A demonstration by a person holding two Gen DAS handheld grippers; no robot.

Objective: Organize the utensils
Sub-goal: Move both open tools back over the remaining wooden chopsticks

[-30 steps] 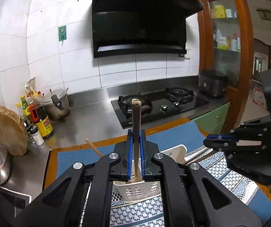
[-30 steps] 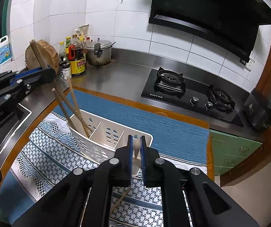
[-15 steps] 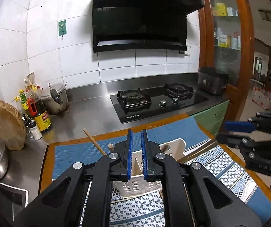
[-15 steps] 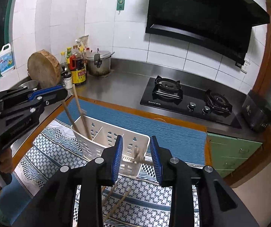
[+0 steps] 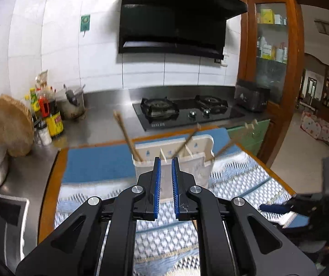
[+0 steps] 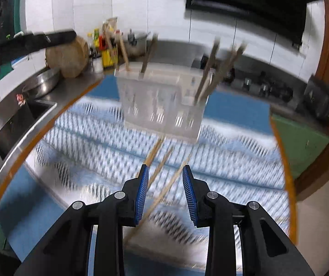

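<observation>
Left wrist view: the left gripper [image 5: 165, 184] is all but closed, with only a narrow slit between its blue pads and nothing in it. Straight ahead of its tips, just beyond them, stands the white utensil caddy [image 5: 197, 168] on a blue-and-white patterned cloth [image 5: 238, 184]. A pair of chopsticks [image 5: 126, 134] leans out of the caddy's compartment ahead and to the left of the tips. Another stick [image 5: 187, 141] rises from a compartment ahead and slightly right. Two more lean far out over the caddy's right end. Low on this tool's right, the dark blurred body of the other tool sits close over the cloth.

From the right wrist, the right gripper [image 6: 165, 188] has just been opening, and its jaws stand moderately apart. It points down at the cloth, and the picture is smeared. Three loose chopsticks [image 6: 163, 162] lie flat on the cloth under its tips, running from below the jaws forward towards the caddy. Two of them show in the gap between the pads, and the pads press on neither. The caddy stands further ahead of these tips, apart from them. High on this tool's left the other tool reaches in, blurred.
</observation>
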